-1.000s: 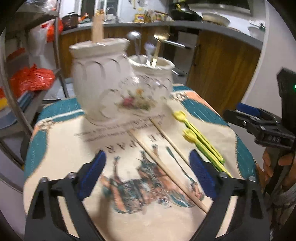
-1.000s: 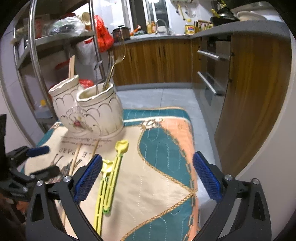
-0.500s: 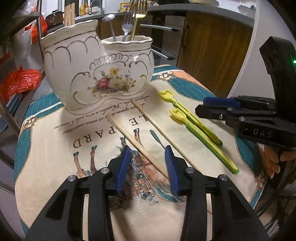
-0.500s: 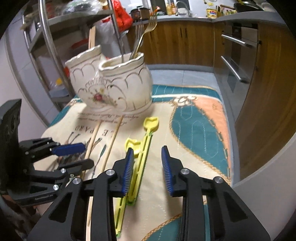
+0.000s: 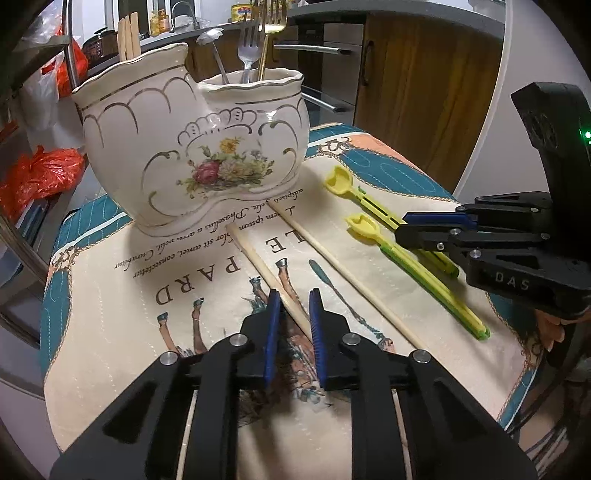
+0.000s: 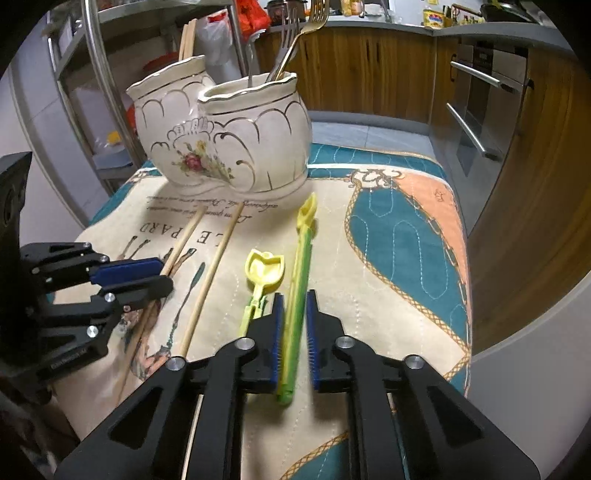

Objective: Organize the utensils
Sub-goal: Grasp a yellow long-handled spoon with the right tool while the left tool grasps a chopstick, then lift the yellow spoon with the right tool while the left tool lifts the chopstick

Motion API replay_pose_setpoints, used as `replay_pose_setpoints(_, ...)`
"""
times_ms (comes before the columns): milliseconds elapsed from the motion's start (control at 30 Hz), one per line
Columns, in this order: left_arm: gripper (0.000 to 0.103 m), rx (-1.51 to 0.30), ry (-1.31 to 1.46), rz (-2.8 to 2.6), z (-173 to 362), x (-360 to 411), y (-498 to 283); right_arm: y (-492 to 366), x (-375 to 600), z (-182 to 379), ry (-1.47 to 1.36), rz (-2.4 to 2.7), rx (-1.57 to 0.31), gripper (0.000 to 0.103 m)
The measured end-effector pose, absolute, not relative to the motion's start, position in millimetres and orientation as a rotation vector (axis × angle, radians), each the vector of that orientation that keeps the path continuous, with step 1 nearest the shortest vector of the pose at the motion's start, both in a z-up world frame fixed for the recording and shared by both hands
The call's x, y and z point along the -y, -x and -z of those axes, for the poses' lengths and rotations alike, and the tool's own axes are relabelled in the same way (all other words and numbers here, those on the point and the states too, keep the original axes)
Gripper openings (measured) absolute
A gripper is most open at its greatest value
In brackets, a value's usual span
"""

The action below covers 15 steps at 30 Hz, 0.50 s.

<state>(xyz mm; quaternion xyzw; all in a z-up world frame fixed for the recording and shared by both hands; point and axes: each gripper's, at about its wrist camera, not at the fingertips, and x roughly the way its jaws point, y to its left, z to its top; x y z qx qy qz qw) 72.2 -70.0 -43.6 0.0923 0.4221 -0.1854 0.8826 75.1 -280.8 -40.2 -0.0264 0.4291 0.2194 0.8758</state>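
The two-pot ceramic holder [image 5: 192, 155] stands upright at the far end of the printed cloth [image 5: 110, 295]. Chopsticks [image 5: 127, 35] stand in its taller pot; forks [image 5: 258, 33] stand in the lower pot. In front of the holder, two loose chopsticks [image 5: 343, 273] lie on the cloth, and two yellow-green utensils [image 6: 266, 280] lie just beside them.

The left hand-held gripper [image 5: 293, 325] is narrowed to a small gap, its blue pads either side of the nearer chopstick [image 5: 266, 269]; contact cannot be confirmed. The right hand-held gripper [image 6: 293, 332] is likewise narrowed around the longer yellow-green utensil [image 6: 301, 266], with a slim gap visible on one side.
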Motion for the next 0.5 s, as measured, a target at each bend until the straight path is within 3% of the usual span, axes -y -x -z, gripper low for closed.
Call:
replay_pose_setpoints(67, 0.006, -0.882, -0.2, 0.386, 41, 66, -73, -74, 281, 39, 0.059, -0.461, -0.895, 0.01)
replay_pose_setpoints(500, 0.006, -0.93, -0.321, 0.452, 31, 44, -64, -70, 299, 34, 0.097, -0.428, -0.904, 0.01)
